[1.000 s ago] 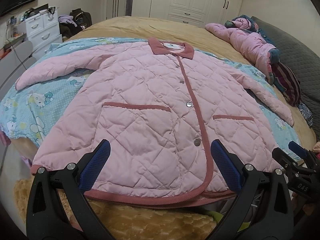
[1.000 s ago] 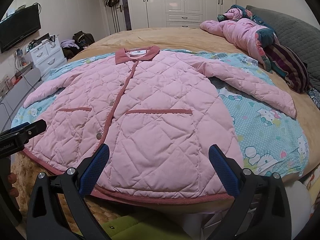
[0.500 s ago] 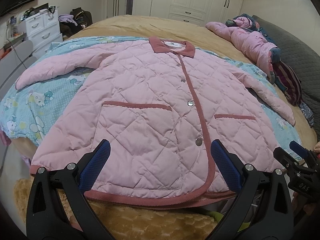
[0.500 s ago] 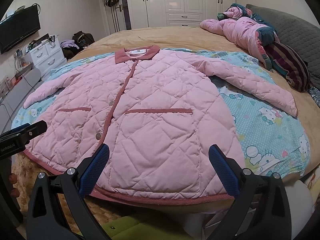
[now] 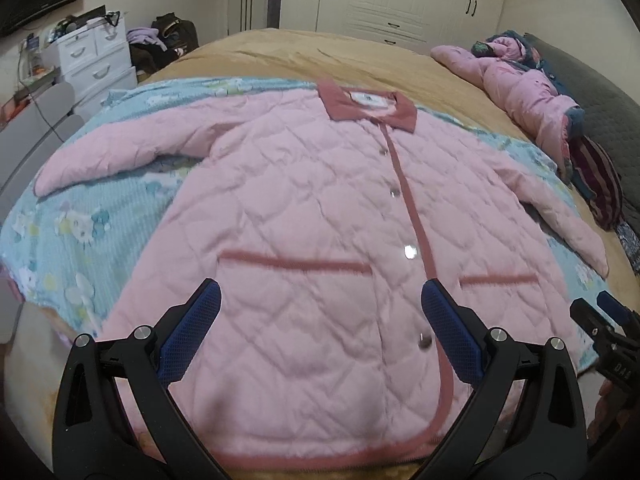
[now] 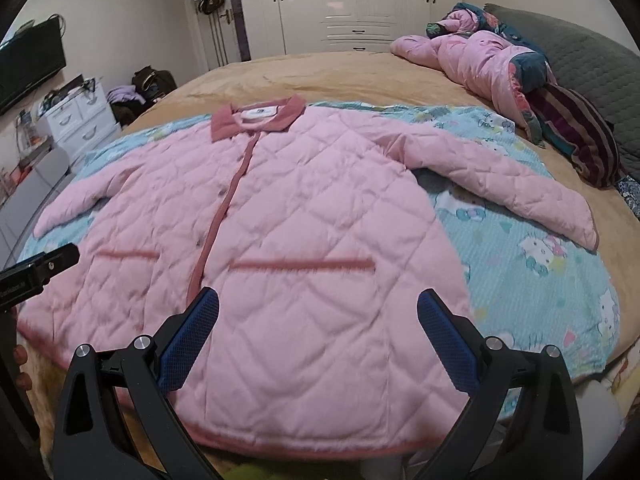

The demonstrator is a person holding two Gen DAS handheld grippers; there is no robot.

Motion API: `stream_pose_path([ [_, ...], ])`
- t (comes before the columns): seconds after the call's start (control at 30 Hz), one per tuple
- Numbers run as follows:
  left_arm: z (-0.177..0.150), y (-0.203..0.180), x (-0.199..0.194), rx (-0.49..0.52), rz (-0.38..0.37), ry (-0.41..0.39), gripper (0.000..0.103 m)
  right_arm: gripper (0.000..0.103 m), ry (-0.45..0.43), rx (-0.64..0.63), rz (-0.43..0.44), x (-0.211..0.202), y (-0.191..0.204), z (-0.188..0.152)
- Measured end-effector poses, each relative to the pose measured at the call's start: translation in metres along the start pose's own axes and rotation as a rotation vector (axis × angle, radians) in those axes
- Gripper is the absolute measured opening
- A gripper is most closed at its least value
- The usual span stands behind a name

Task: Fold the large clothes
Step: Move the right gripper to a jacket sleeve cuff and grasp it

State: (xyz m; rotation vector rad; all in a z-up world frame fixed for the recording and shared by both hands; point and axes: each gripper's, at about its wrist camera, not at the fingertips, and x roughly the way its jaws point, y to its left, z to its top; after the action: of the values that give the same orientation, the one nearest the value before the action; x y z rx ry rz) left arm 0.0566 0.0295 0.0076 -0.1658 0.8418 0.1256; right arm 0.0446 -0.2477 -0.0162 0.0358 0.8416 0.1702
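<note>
Pink quilted jacket (image 5: 304, 248) lies flat, front up, buttoned, spread on a blue cartoon-print sheet (image 5: 80, 216) on top of the tan bed cover (image 5: 320, 56). Collar (image 5: 366, 106) at the far end, hem at the near bed edge closest to the cameras. Both sleeves out to the sides: left sleeve (image 5: 120, 152) angled out over the sheet, right sleeve (image 6: 500, 184) out the other way, cuff near the sheet edge. Dark pink trim down the placket, two pocket bands across the lower front, snap buttons visible along the placket. Left gripper (image 5: 320, 332) jaws wide apart, hovering over the lower front near the hem, nothing between the blue pads (image 5: 192, 336), no contact visible. Right gripper (image 6: 318, 332) likewise spread wide, above the jacket's lower right panel, holding nothing. Each gripper shows up at the edge of the other's view: right one at the left view's right edge, left one at the right view's left edge. Both views are a bit motion-blurred. Pile of other clothes (image 6: 500, 64) incl. a pink puffer at the far right of the bed, well apart from the jacket, by a grey headboard (image 6: 580, 56). White drawers (image 5: 92, 60) and a TV (image 6: 28, 68) to the left, white wardrobe (image 6: 352, 4) at the back wall.
</note>
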Motion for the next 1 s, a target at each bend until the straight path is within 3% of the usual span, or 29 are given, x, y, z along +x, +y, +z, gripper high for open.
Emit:
stream_pose_path([
  [0.3,0.045,0.001,0.022,-0.015,0.009,0.016,0.094,0.099,-0.016,0.008,0.026,0.028,-0.001,0.044],
  [0.63,0.084,-0.022,0.051,0.022,-0.025,0.035,0.094,0.099,-0.009,0.032,0.069,0.059,0.000,0.085],
  [1.0,0.119,-0.053,0.086,0.068,-0.042,0.065,0.094,0.099,-0.011,0.137,0.043,0.093,-0.036,0.122],
])
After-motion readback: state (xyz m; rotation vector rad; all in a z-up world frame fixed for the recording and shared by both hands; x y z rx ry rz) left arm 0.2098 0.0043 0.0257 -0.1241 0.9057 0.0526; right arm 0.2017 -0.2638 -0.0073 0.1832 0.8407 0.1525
